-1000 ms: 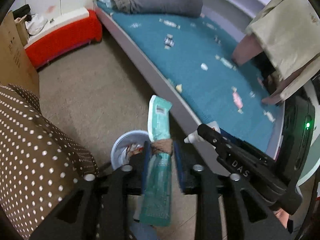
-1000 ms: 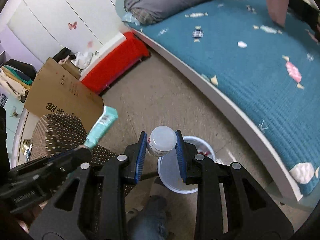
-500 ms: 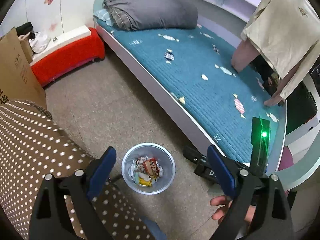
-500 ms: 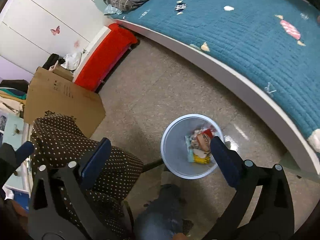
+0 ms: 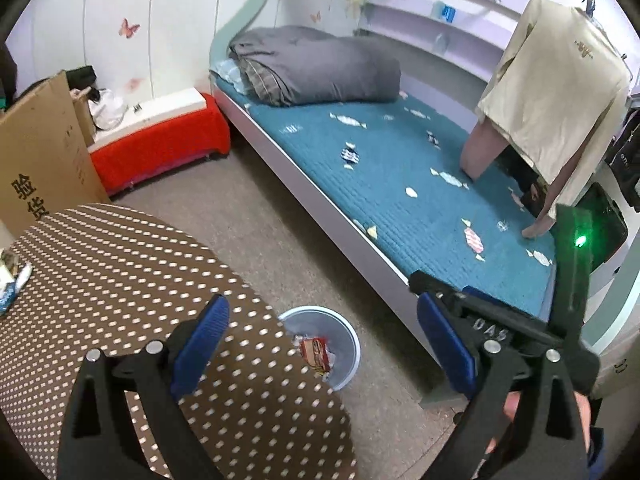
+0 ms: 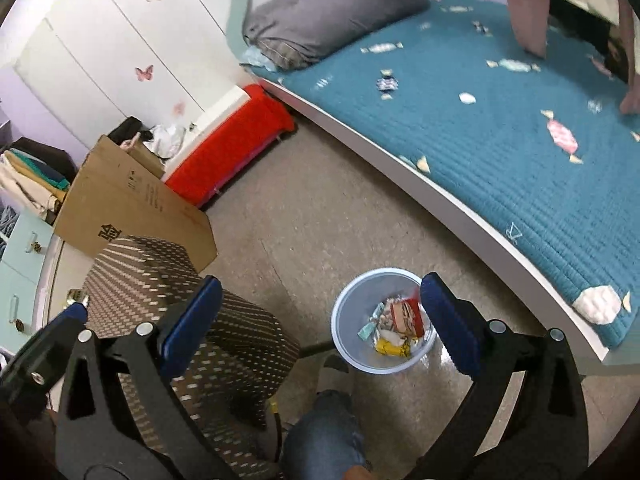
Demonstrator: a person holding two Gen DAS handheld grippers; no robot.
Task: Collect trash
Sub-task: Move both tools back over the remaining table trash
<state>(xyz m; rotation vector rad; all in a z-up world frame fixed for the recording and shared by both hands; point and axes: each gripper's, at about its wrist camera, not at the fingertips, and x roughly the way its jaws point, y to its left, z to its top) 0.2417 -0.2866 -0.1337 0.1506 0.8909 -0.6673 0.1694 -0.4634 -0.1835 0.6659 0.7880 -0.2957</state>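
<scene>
A pale blue bin (image 5: 353,354) (image 6: 345,322) stands on the floor between the table and the bed, holding wrappers (image 5: 315,354) (image 6: 402,322). My left gripper (image 5: 320,304) hangs above the table's edge and the bin; its jaws are opening, with nothing between them. My right gripper (image 6: 320,282) is open and empty, high above the bin. In the left wrist view the right gripper's black body (image 5: 486,330) shows at the right. A tube and small packets (image 5: 12,280) lie at the table's far left edge.
A round table in brown dotted cloth (image 5: 140,272) (image 6: 180,280) fills the lower left. A bed with a teal candy-patterned cover (image 5: 400,200) runs along the right. A cardboard box (image 5: 36,160) and a red bench (image 5: 160,148) stand behind. A person's knee (image 6: 320,432) is below.
The left gripper let go of a teal tube pack and the right let go of a white bottle. Both opened wide and rose away from the bin.
</scene>
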